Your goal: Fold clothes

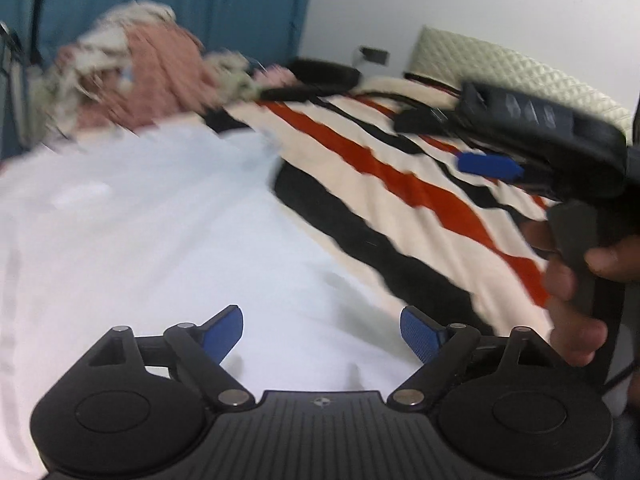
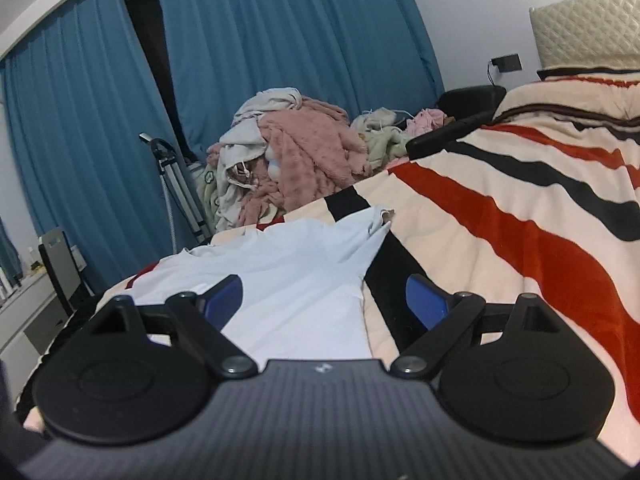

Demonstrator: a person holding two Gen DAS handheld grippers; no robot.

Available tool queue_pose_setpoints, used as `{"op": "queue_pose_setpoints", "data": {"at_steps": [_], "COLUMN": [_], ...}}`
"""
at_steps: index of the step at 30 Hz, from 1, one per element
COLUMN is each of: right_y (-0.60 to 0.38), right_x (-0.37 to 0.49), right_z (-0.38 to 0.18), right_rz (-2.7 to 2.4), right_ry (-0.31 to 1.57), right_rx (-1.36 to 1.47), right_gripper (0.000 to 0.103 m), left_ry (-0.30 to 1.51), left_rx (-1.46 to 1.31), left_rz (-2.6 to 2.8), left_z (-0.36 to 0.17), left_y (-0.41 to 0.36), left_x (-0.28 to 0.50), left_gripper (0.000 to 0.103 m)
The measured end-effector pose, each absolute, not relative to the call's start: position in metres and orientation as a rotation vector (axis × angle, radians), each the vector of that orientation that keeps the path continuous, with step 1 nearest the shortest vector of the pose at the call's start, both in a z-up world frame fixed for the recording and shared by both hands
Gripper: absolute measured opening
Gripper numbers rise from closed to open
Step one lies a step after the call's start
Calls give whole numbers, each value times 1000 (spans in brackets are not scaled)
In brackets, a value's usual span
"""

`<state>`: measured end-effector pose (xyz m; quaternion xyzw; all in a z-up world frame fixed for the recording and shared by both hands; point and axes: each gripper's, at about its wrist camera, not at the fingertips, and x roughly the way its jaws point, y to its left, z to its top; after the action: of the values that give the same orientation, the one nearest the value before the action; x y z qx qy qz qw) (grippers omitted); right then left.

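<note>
Now, through my left camera, my left gripper (image 1: pixel 322 334) stood wide with nothing between its blue pads, just above the soft white cotton shirt (image 1: pixel 140 248). That shirt lay flat on the fuzzy cream blanket with red and black stripes (image 1: pixel 420 196). My right hand (image 1: pixel 572 280) held its tool nearby. Through my right camera, my right gripper (image 2: pixel 324 300) was wide and empty too, over the shirt's edge. I think I was between folds. Next I needed to pinch an edge.
</note>
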<state>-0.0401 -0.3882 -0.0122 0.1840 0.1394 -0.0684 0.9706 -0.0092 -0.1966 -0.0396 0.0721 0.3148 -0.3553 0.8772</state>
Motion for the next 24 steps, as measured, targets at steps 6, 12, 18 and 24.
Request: {"op": "queue_pose_setpoints", "data": {"at_steps": [6, 12, 18, 24], "right_y": [-369, -344, -316, -300], "right_x": [-38, -33, -30, -30], "right_z": [-11, -15, -18, -19], "right_rz": [-109, -19, 34, 51], "right_ry": [275, 298, 314, 320], "right_rx": [300, 305, 264, 229], "right_gripper": [90, 90, 90, 90], "left_ry": [588, 519, 508, 503], "left_rx": [153, 85, 19, -34], "left_rz": [-602, -481, -416, -384], "left_z": [-4, 14, 15, 19], "left_y": [-135, -75, -42, -35], "left_x": [-4, -12, -22, -21], "left_gripper": [91, 94, 94, 94]}}
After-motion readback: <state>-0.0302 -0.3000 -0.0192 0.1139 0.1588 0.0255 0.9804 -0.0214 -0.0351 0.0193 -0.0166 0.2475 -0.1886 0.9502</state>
